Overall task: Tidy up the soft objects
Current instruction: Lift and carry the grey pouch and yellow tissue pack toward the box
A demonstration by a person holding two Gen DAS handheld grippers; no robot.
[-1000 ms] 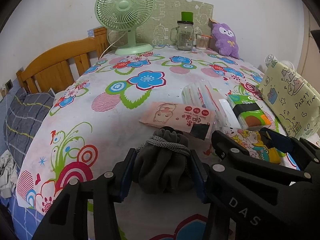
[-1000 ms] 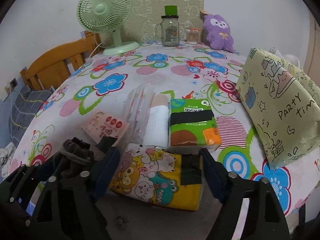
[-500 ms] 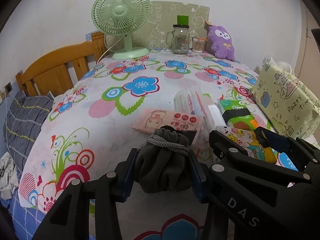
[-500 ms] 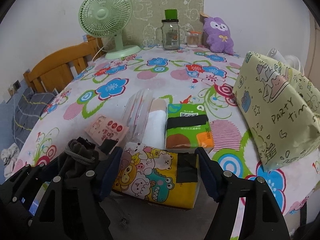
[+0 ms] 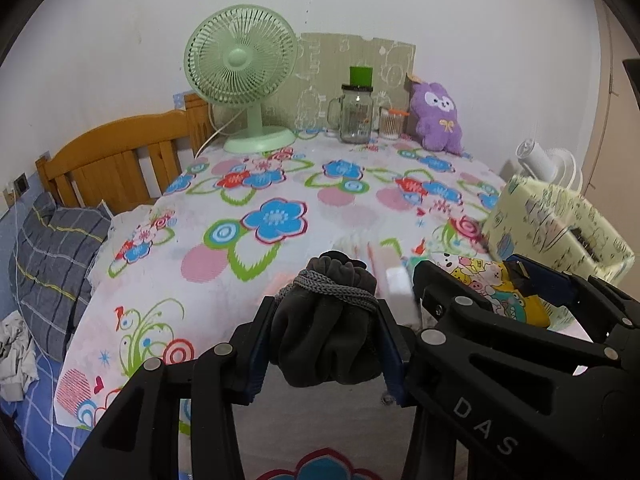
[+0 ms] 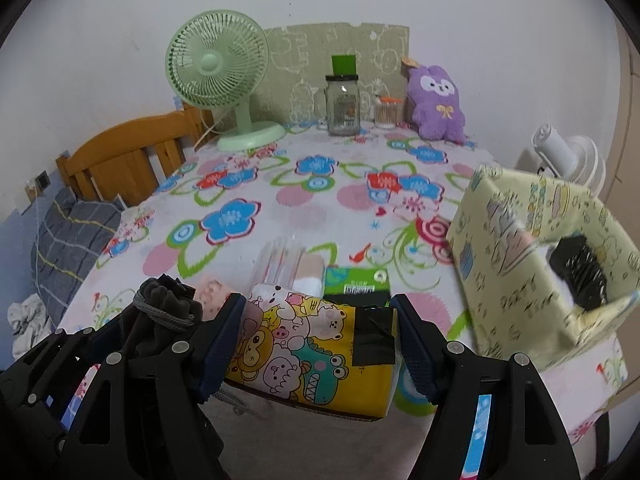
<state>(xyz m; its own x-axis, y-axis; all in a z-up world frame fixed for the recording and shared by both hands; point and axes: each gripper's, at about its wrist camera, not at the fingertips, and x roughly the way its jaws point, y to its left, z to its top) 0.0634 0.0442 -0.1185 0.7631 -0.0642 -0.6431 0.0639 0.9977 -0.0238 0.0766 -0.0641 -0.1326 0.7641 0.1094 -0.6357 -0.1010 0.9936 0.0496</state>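
A dark grey drawstring pouch (image 5: 326,340) hangs clear of the flowered tablecloth (image 5: 256,184), and my left gripper (image 5: 324,312) is shut on its sides. My right gripper (image 6: 318,308) is shut on a yellow cartoon-print tissue pack (image 6: 304,352), also held above the cloth. The two grippers are side by side: the pouch (image 6: 164,312) shows at the left of the right wrist view. The tissue pack (image 5: 492,284) shows at the right of the left wrist view. To the right stands a pale yellow "PARTY TIME" box (image 6: 540,264) with a dark opening on top.
On the cloth below lie a green tissue pack (image 6: 356,286), a pink pack (image 6: 210,292), a clear wrapped pack (image 6: 280,264) and a white roll (image 6: 310,276). At the back stand a green fan (image 6: 224,80), a glass jar (image 6: 342,104) and a purple plush (image 6: 436,100). A wooden headboard (image 6: 128,156) lies left.
Both grippers have risen together, lifting the pouch and the yellow tissue pack off the cloth. The box's top opening has come into view on the right.
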